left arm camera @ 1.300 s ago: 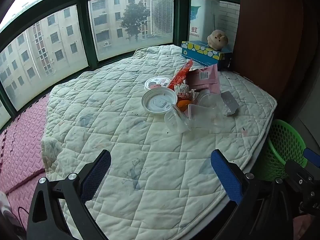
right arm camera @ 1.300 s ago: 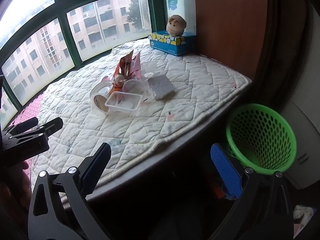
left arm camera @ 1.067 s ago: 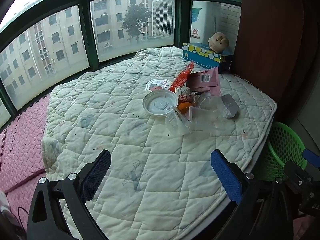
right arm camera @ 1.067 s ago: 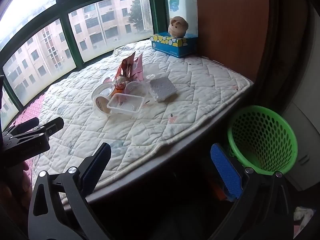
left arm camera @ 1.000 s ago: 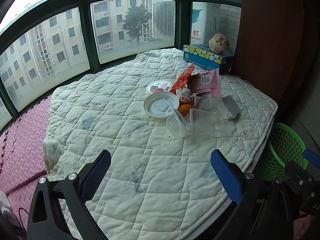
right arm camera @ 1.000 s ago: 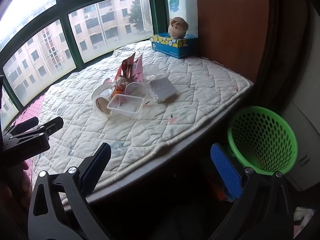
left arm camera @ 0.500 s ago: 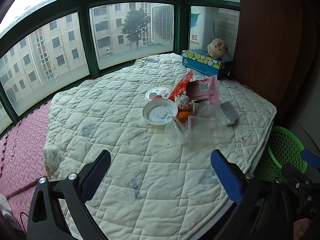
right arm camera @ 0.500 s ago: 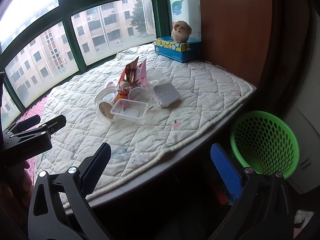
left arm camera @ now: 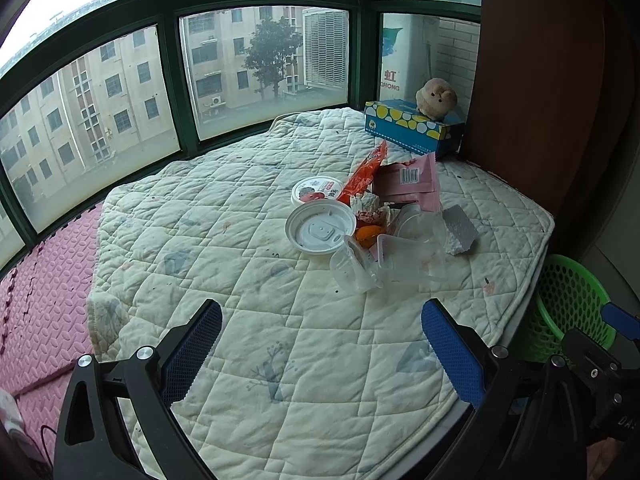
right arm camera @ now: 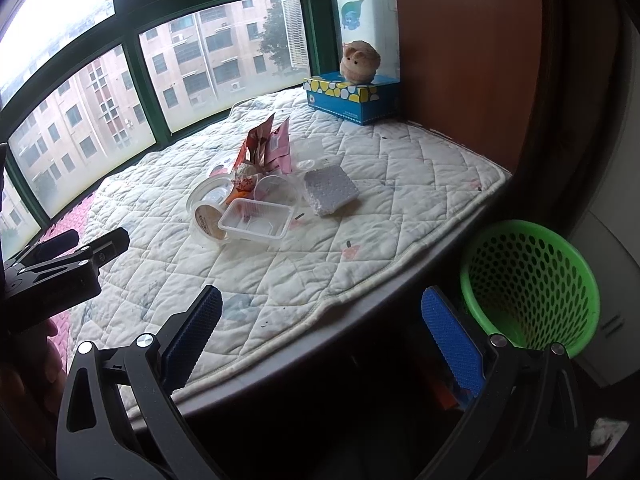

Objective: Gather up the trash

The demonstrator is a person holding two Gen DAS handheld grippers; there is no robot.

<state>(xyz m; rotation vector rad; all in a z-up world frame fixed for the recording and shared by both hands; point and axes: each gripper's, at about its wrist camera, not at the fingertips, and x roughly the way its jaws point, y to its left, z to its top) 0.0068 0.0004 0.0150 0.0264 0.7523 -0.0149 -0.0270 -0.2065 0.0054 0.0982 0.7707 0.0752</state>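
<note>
A heap of plastic trash (left arm camera: 372, 224) is gathered at frame centre on a quilted pad (left arm camera: 248, 280) beneath green-framed windows (left arm camera: 168, 92). A perforated green basket (right arm camera: 532, 284) is seen lower right. The left gripper (left arm camera: 320, 354) and right gripper (right arm camera: 320, 342) are held wide apart, empty.

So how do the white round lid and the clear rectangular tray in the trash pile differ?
The white round lid is opaque and circular, while the clear rectangular tray is see-through with straight sides and rounded corners. The lid is a shallow disc; the tray has raised walls and sits open side up, looking empty. The lid sits farther from the green basket than the tray. Both are plastic, lie on the quilt, and neither gripper touches them.
</note>
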